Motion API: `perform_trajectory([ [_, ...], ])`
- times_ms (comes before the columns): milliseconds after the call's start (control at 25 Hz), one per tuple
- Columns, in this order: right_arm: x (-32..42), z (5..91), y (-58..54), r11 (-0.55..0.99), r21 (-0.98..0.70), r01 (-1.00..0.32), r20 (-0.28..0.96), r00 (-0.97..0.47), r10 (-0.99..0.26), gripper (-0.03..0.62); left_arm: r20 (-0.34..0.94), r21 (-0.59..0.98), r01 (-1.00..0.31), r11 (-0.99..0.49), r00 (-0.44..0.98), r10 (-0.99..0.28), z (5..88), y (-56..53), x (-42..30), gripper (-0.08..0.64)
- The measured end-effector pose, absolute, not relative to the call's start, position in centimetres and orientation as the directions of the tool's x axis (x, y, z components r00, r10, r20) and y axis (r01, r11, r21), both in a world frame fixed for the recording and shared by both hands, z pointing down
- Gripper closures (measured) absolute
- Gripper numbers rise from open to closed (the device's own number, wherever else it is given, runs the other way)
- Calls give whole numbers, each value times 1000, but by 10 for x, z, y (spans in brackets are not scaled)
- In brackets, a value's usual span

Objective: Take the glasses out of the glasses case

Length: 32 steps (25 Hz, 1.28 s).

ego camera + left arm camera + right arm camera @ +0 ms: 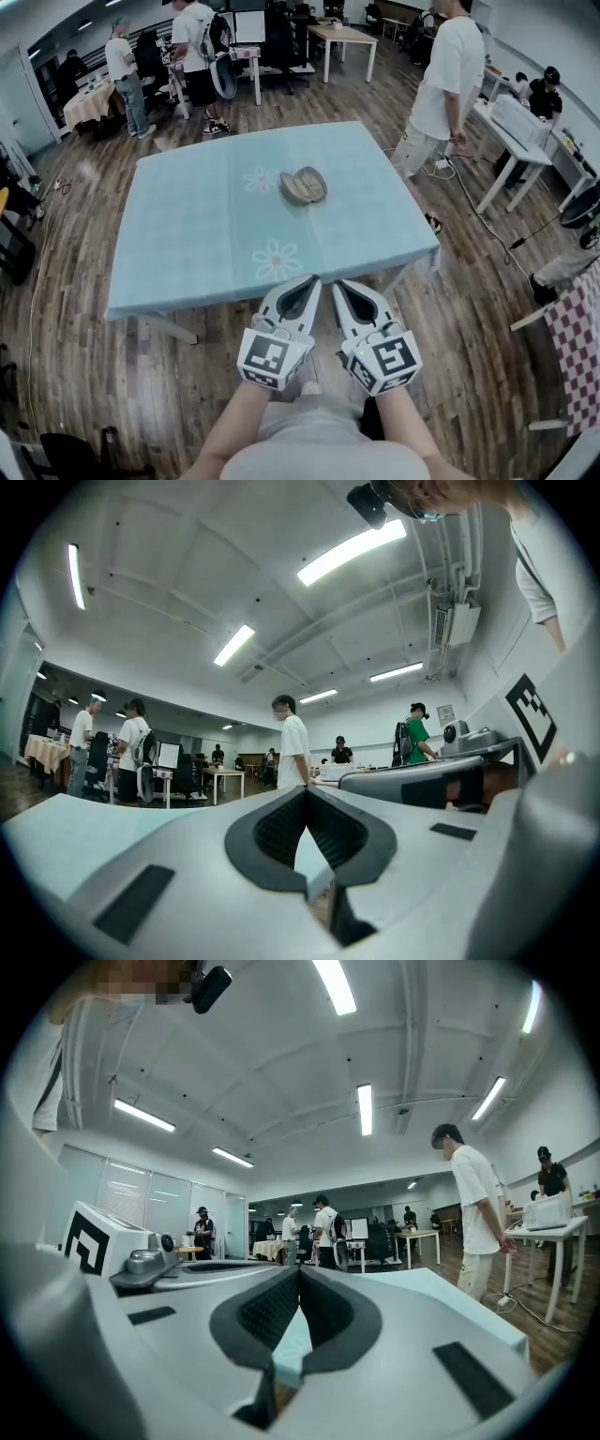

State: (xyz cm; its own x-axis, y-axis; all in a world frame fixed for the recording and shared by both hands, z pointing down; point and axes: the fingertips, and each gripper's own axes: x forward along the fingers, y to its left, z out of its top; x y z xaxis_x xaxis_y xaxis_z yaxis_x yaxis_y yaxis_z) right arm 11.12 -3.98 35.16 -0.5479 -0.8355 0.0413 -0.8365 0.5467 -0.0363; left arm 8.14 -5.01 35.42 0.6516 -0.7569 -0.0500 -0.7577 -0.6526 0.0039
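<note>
The glasses case (303,186) lies near the middle of the light blue tablecloth (197,244), a brownish oval shell that looks open; I cannot make out glasses in it. Both grippers hover side by side at the table's near edge, well short of the case. My left gripper (313,280) has its jaws together with nothing between them, and the left gripper view shows the same for that gripper (305,790). My right gripper (338,284) is likewise shut and empty, as the right gripper view shows of it (300,1270). The case shows in neither gripper view.
A person in a white T-shirt (445,84) stands by the table's far right corner. Others stand at the back left (199,56). White tables (520,141) and a checkered cloth (581,347) are at the right. A cable (487,220) runs over the wooden floor.
</note>
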Motion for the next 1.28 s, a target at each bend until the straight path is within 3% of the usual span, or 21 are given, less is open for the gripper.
perform_trajectory([
  [680,142,359,-102,540,-46,-840,53,-542,-839,584,-38,10,-755,-656,655,-754,363,-116,113,554],
  [1280,133,362,-180,547,-55,-835,49,-549,-834,584,-44,9,-762,-647,646,-762,362,-199,98,554],
])
